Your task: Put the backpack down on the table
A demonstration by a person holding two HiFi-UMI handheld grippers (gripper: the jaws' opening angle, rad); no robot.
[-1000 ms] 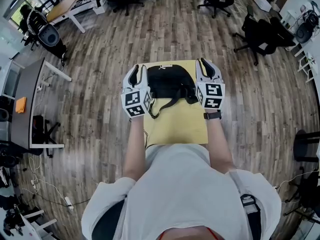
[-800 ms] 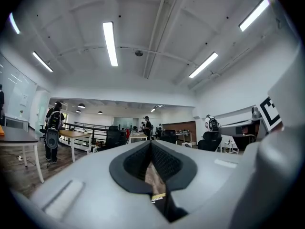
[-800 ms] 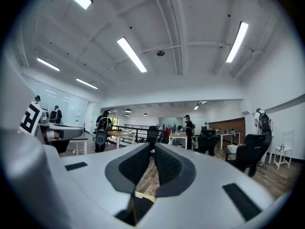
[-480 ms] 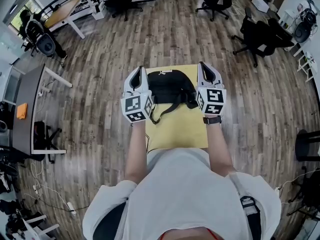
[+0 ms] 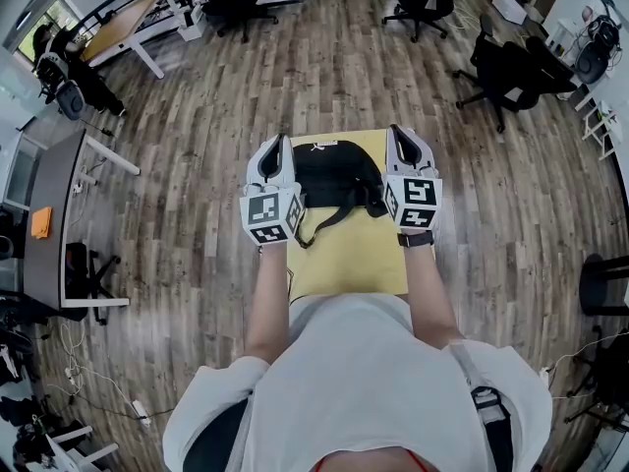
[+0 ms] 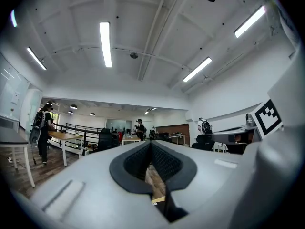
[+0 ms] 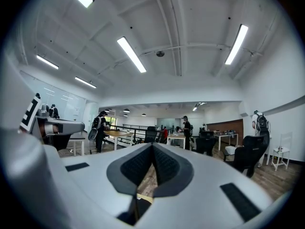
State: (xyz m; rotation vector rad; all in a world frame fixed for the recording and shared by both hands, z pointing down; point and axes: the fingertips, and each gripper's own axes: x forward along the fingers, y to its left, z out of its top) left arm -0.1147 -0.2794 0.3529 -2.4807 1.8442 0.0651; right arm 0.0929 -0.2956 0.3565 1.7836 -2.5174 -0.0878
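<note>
A black backpack (image 5: 334,170) lies flat on the small yellow table (image 5: 349,259), one strap (image 5: 322,220) trailing toward me. My left gripper (image 5: 281,147) hovers at the bag's left side and my right gripper (image 5: 395,136) at its right side, both pointing level and away from me. Neither holds the bag. In the left gripper view the jaws of the left gripper (image 6: 150,145) meet with nothing between them. The right gripper (image 7: 152,147) in its own view is likewise shut and empty. Both views look out across the room, over the table.
Wood floor surrounds the table. Black office chairs (image 5: 511,67) stand at the far right and a grey desk (image 5: 54,205) at the left. A wooden table (image 5: 123,18) is at the far left. People (image 7: 100,128) stand far off in the room.
The left gripper has risen slightly beside the backpack. The right gripper has stayed in place. The backpack lies still on the table.
</note>
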